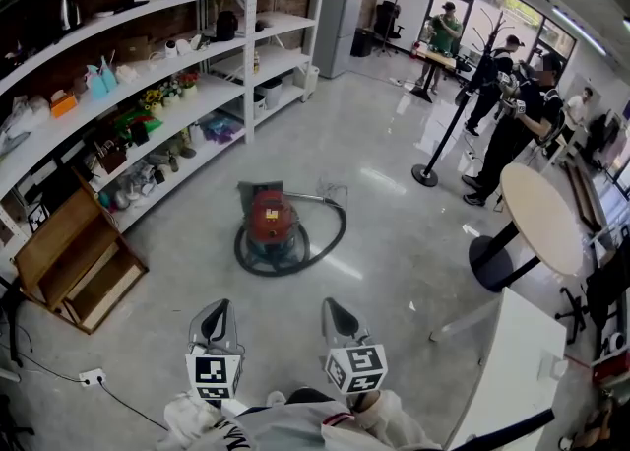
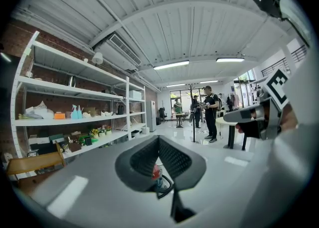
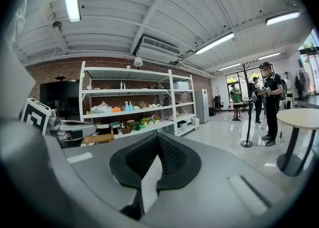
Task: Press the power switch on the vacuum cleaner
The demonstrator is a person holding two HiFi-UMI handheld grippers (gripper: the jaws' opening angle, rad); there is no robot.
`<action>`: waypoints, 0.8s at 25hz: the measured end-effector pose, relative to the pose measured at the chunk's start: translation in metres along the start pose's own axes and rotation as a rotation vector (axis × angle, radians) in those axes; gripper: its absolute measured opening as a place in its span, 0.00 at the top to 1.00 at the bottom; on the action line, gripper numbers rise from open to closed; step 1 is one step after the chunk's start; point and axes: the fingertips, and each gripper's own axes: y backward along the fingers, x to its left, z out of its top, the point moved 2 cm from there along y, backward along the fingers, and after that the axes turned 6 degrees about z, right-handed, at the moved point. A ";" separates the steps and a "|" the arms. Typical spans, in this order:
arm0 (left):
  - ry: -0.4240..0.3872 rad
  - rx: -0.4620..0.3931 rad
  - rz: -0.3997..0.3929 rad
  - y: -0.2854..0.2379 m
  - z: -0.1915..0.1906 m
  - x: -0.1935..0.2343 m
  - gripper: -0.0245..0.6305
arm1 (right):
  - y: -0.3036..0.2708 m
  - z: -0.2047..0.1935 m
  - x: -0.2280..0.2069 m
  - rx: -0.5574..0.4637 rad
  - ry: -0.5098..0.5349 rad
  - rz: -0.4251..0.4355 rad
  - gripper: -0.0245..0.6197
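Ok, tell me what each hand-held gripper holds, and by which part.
Nothing. The left hand-held gripper and the right hand-held gripper both have their jaws together with nothing between them; the red vacuum cleaner sits untouched on the floor ahead.

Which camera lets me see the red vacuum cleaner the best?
The head view. It shows the whole vacuum cleaner on the floor, its hose looped around it. The left gripper view shows only a red sliver of it behind the jaws. The right gripper view does not show it.
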 end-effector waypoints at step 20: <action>0.009 0.002 -0.008 -0.001 -0.007 0.009 0.96 | -0.008 0.001 0.006 -0.005 0.016 -0.011 0.96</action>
